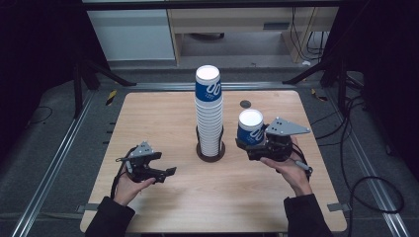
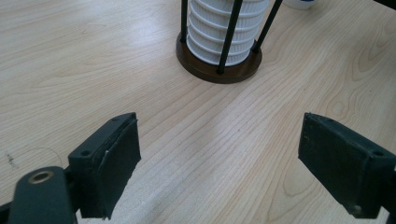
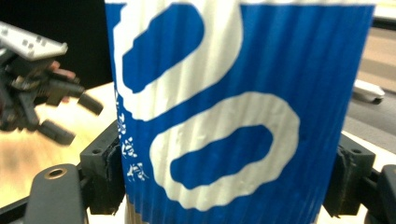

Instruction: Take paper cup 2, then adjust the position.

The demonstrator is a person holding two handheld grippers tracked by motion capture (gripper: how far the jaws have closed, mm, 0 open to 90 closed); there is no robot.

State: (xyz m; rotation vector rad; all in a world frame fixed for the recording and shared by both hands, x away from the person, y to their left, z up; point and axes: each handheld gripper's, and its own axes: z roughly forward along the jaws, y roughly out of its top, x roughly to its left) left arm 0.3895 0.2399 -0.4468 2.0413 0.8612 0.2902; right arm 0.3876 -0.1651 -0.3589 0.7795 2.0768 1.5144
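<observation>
High view: right tool [image 1: 253,141] gripping a blue-and-white paper cup [image 1: 250,127], left tool [image 1: 165,173] open over the counter [image 1: 163,118].

Nearest, at the lower left of the frame, the left tool is held low above the wood with its jaws spread wide and nothing between them; in the left gripper view bare wood lies between the two black pads [image 2: 114,163]. Right of centre, the right tool clamps the cup on both sides, upright and mouth up; in the right gripper view the cup's ribbed wall sits pressed between the jaws. Farther back at centre stands a tall stack of cups [image 1: 208,106] in a dark round holder [image 1: 211,152], just left of the held cup.
</observation>
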